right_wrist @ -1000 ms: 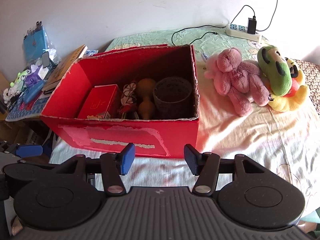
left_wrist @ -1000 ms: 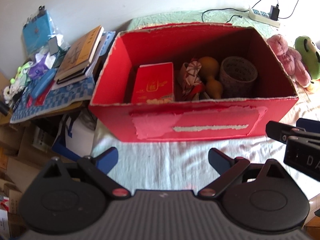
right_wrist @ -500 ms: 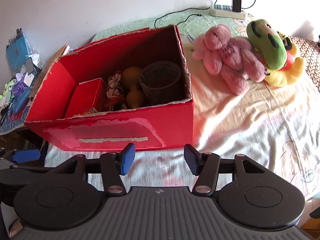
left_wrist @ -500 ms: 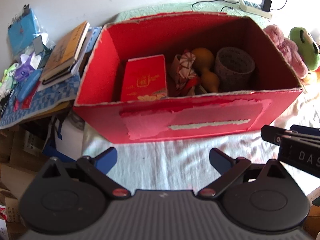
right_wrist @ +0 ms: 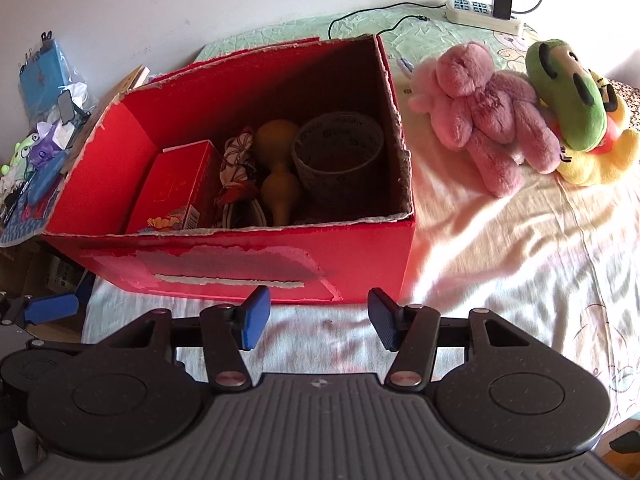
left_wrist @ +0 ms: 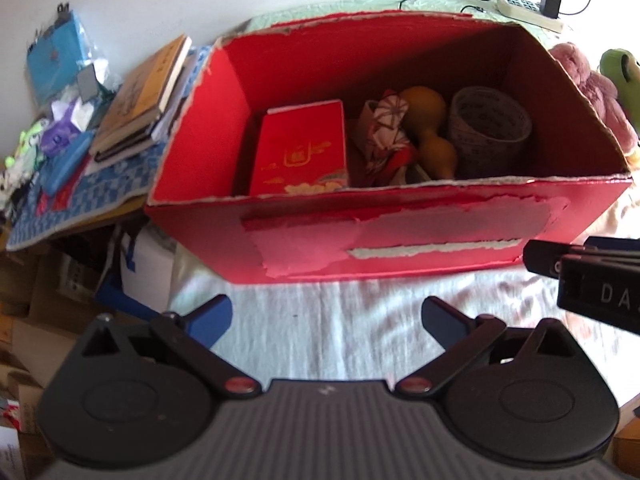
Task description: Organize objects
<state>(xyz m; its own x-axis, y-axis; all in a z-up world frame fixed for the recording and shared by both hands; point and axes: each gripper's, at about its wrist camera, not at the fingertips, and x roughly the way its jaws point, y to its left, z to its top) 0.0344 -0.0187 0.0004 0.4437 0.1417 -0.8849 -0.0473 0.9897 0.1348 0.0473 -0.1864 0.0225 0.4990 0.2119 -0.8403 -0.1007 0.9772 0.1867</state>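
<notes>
while both grippers hang over the pale bedsheet (right_wrist: 500, 248) with nothing between their fingers, the red cardboard box (left_wrist: 400, 236) stands just beyond the fingertips, its torn front wall facing them. the left gripper (left_wrist: 326, 316) has its fingers spread wide and empty; the right gripper (right_wrist: 318, 316) has its blue pads set at a moderate gap, also empty, and its black body shows at the right edge of the left wrist view. inside the box, ahead of the fingers, a small red packet box (left_wrist: 300, 148) lies toward the left, a folded red-and-white patterned cloth (left_wrist: 386, 132) sits beside it, then a tan gourd (left_wrist: 430, 132), and a grey woven cup (left_wrist: 490, 128) at the right end. beyond and to the right of the right gripper's fingers, apart from the box, a pink plush bear (right_wrist: 484, 108) lies on the sheet, touching a green plush toy (right_wrist: 564, 96) that rests on a yellow plush (right_wrist: 596, 164). further back a white power strip (right_wrist: 480, 14) lies near the wall. left of the box, a stack of books (left_wrist: 144, 96) sits on a blue checked cloth (left_wrist: 92, 196).
</notes>
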